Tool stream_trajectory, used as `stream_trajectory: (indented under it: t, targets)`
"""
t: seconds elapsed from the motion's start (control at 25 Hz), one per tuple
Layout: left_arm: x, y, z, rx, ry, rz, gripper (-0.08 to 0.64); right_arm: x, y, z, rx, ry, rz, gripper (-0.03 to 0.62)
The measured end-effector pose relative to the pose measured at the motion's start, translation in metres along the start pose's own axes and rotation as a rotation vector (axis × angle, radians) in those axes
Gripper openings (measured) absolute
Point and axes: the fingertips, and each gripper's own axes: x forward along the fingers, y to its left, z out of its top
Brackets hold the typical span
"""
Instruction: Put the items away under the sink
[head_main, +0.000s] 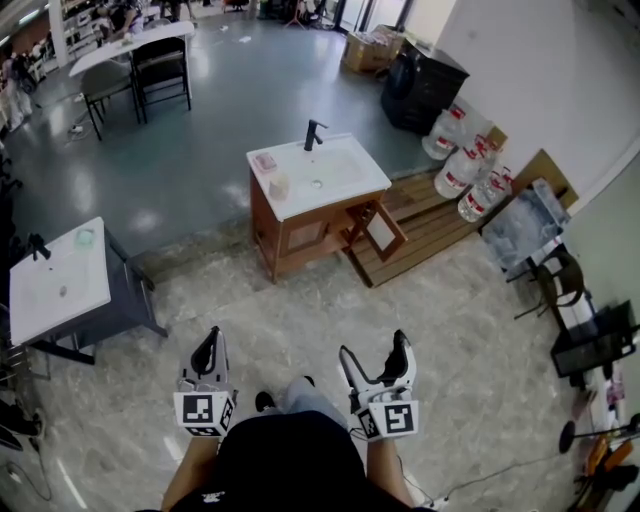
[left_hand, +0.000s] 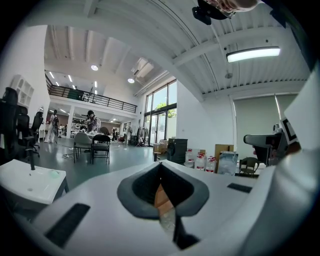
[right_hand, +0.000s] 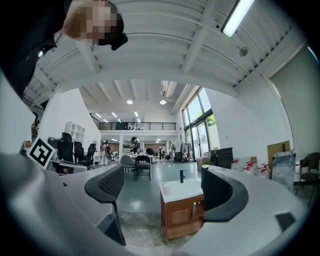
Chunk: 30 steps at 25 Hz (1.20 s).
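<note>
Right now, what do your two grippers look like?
Both the left gripper and right gripper are white plastic with dark, curved pads inside. Each carries a cube with black-and-white square markers. The person wears a black top.

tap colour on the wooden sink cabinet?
Black. The tap shows best in the head view.

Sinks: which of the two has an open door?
The wooden-based sink in the middle; its door hangs open. The grey-based sink at left shows none.
</note>
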Motion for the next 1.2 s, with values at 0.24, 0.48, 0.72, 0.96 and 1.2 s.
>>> stream_trajectory:
  t: [0.24,0.48,0.72,0.96,1.2]
  targets:
    - [0.013,0.004,-0.005,-0.018,0.011,0.009,0.008,0.015,-0.012,-0.008,0.011,0.012,-0.009,0.469]
    - [0.049,0.004,-0.011,-0.015,0.028,0.029,0.008,0.057,-0.032,-0.017,0.029,0.012,0.021,0.469]
    - [0.115,0.0,0.001,0.0,0.039,0.045,0.008,0.12,-0.066,-0.027,0.065,0.027,0.055,0.469]
    - [0.193,-0.003,0.017,0.001,0.028,0.082,0.008,0.187,-0.107,-0.025,0.118,0.005,0.103,0.469]
    - [0.257,-0.009,0.023,0.001,0.037,0.133,0.008,0.248,-0.141,-0.026,0.136,0.008,0.179,0.468]
